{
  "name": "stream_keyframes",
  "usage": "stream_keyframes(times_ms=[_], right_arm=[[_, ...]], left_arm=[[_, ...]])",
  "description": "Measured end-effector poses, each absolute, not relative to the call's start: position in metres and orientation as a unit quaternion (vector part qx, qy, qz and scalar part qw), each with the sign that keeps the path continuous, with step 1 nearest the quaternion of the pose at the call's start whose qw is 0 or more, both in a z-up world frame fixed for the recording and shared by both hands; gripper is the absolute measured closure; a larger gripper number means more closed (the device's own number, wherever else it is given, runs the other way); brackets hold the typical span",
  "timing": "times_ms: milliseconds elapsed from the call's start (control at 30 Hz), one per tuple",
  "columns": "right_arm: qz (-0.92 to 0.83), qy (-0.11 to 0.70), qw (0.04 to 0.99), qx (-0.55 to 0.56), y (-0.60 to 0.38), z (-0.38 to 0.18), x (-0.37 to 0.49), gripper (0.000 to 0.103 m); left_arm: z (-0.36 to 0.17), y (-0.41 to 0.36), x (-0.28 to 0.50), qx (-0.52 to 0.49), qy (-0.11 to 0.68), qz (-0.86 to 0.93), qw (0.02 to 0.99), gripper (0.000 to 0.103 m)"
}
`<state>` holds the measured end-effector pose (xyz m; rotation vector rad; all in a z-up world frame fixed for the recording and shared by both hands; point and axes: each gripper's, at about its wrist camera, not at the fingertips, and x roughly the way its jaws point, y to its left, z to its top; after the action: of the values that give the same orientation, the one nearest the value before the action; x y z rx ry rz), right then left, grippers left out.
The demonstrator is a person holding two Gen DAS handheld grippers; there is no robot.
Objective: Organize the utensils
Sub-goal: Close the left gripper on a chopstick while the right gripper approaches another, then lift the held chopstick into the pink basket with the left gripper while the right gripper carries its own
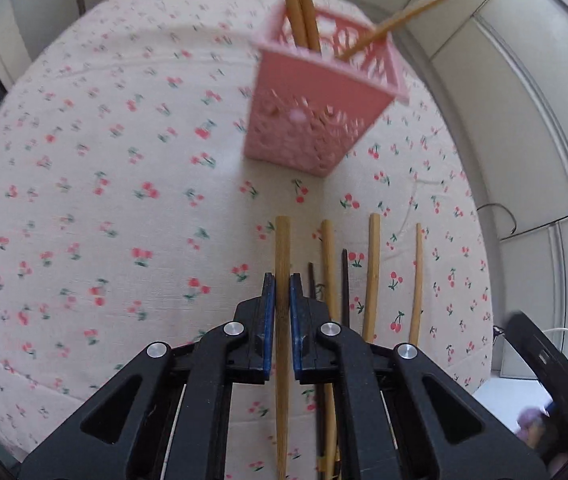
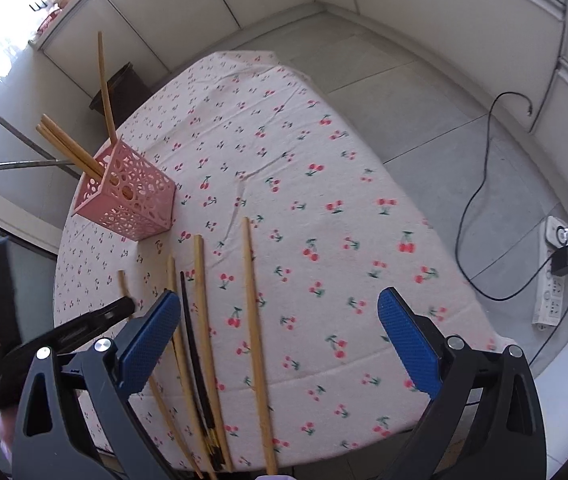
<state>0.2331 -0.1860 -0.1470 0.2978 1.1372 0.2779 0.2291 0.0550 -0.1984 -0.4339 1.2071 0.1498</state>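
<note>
My left gripper point(image 1: 282, 280) is shut on a light wooden chopstick point(image 1: 282, 248), which runs lengthwise between its blue pads above the cherry-print cloth point(image 1: 123, 168). Ahead stands a pink perforated basket point(image 1: 316, 108) with three wooden chopsticks point(image 1: 300, 4) leaning in it. To the right of the held one, several wooden chopsticks point(image 1: 374, 272) and two dark ones point(image 1: 346, 280) lie side by side. In the right wrist view my right gripper point(image 2: 279, 300) hangs open over those lying chopsticks point(image 2: 253, 300), touching none. The basket point(image 2: 127, 196) sits far left there, and the left gripper point(image 2: 121, 307) shows beside it.
The table's near edge point(image 2: 324, 380) and right edge drop to a tiled floor. On the floor lie a white power strip point(image 2: 554, 280) and a black cable point(image 2: 480, 184). A dark bin point(image 2: 123, 84) and metal poles point(image 2: 15, 166) stand beyond the table's far left.
</note>
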Motion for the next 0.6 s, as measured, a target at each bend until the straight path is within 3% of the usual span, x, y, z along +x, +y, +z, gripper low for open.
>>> stream_keyframes(times_ms=[167, 233, 333, 467, 600], right_arm=[[0.12, 0.552, 0.816, 0.124, -0.159, -0.158, 0.255, 0.011], [0.113, 0.562, 0.811, 0.117, -0.147, -0.163, 0.266, 0.027], [0.095, 0.571, 0.81, 0.092, -0.133, -0.171, 0.276, 0.04], [0.077, 0.583, 0.807, 0.06, -0.118, -0.187, 0.28, 0.051], [0.069, 0.561, 0.825, -0.001, -0.102, -0.198, 0.273, 0.07]], left_arm=[[-0.165, 0.062, 0.199, -0.211, 0.535, 0.053, 0.817, 0.096], [-0.154, 0.064, 0.192, -0.208, 0.527, 0.048, 0.822, 0.096], [-0.142, 0.069, 0.186, -0.206, 0.515, 0.041, 0.831, 0.096], [-0.128, 0.077, 0.174, -0.202, 0.504, 0.041, 0.838, 0.096], [-0.126, 0.084, 0.172, -0.21, 0.501, 0.041, 0.839, 0.096]])
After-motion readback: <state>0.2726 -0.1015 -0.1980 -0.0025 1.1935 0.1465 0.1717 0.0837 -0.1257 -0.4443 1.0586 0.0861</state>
